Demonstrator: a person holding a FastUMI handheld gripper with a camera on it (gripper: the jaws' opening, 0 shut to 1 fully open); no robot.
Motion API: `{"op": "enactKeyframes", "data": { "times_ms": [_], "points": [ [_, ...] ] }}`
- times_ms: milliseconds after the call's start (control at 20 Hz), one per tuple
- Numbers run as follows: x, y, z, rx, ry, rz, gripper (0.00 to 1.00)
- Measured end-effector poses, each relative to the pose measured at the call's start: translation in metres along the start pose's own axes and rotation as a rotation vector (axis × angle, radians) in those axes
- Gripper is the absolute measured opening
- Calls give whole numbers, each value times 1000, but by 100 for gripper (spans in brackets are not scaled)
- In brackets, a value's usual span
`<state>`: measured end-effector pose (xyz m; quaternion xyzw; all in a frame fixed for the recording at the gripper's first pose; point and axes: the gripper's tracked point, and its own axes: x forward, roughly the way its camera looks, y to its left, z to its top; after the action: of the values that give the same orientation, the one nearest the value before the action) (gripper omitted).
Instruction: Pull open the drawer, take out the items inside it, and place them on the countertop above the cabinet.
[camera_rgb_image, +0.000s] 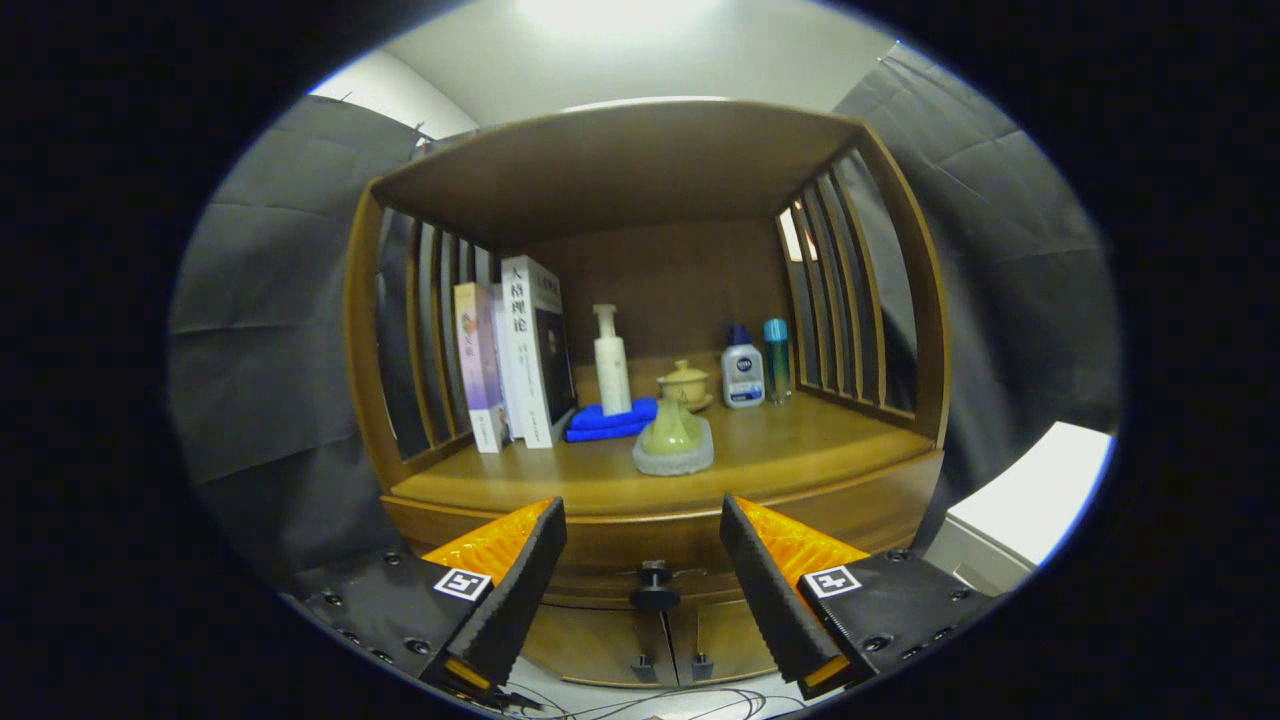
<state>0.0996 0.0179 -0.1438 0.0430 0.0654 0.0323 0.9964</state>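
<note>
Our fingers (520, 590) stand spread wide and hold nothing; the gripper (645, 585) faces the cabinet (905, 300) front. The drawer (880, 505) sits shut under the countertop (800, 440), its knob (654, 586) between the fingers and a little beyond them. We cannot see inside the drawer, so this fits either a drawer yet to be pulled or one emptied and pushed back.

Risk: the knob is small and round. If we close off-centre, we judge that the pads may slip off it. A pull that is not straight may jam the drawer.

The countertop holds books (515, 350), a blue cloth (610, 420), a pump bottle (611, 362), a lidded cup (684, 383), two small bottles (755, 365) and a green piece on a grey base (673, 440). Free wood lies near the front edge. Dark cloth walls the booth; cables (650, 705) lie on the floor.
</note>
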Motion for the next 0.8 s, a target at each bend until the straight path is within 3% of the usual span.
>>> {"op": "enactKeyframes", "data": {
  "times_ms": [250, 550, 800],
  "points": [
    [-36, 7, 42, -35, -13, 31, 97],
    [-79, 10, 104, 26, -48, 72, 97],
    [-110, -5, 142, 87, -88, 32, 97]
  ]
}}
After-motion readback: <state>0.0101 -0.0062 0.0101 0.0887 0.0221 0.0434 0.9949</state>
